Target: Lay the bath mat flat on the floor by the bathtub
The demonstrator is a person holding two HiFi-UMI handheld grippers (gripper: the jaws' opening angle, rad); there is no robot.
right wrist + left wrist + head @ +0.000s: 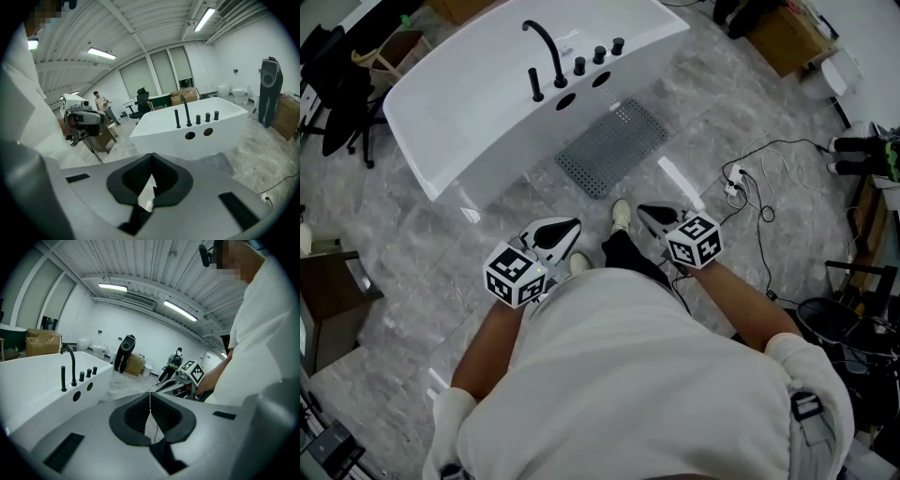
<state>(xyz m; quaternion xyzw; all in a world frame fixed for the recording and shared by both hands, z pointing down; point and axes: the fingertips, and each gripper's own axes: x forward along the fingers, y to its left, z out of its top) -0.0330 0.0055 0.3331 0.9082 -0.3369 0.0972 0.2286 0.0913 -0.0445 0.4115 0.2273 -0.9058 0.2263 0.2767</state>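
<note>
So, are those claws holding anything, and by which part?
Nothing. The left claw and right claw are shut and empty; the bath mat lies on the floor.

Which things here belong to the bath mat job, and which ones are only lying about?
For the job:
- mat, flat on the floor beside the tub
- tub
- left tongs and right tongs, both shut and empty

Lying about:
- power strip with its cables
- box
- chair
</note>
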